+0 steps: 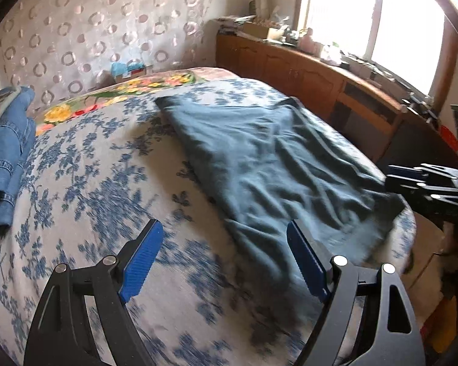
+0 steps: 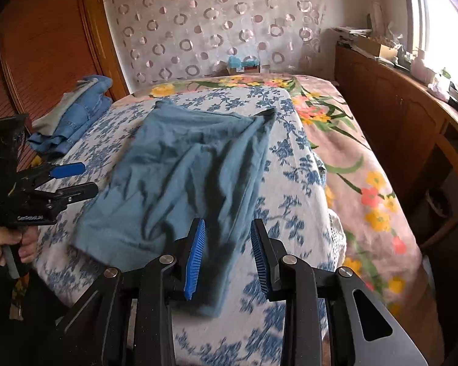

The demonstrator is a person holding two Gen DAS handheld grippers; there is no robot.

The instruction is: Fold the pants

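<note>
Teal pants [image 1: 268,164] lie spread and wrinkled on the blue-flowered bed sheet [image 1: 100,183]; they also show in the right wrist view [image 2: 180,177]. My left gripper [image 1: 226,241] is open and empty, hovering above the sheet just off the pants' near left edge. It also shows at the left of the right wrist view [image 2: 76,180], jaws apart. My right gripper [image 2: 227,235] is open and empty above the pants' near end. It shows at the right edge of the left wrist view [image 1: 424,180].
A pile of folded blue jeans [image 1: 6,152] sits at the bed's far left, also in the right wrist view [image 2: 73,116]. A floral blanket [image 2: 351,158] covers the right side. A wooden cabinet [image 1: 320,73] with clutter runs under the window.
</note>
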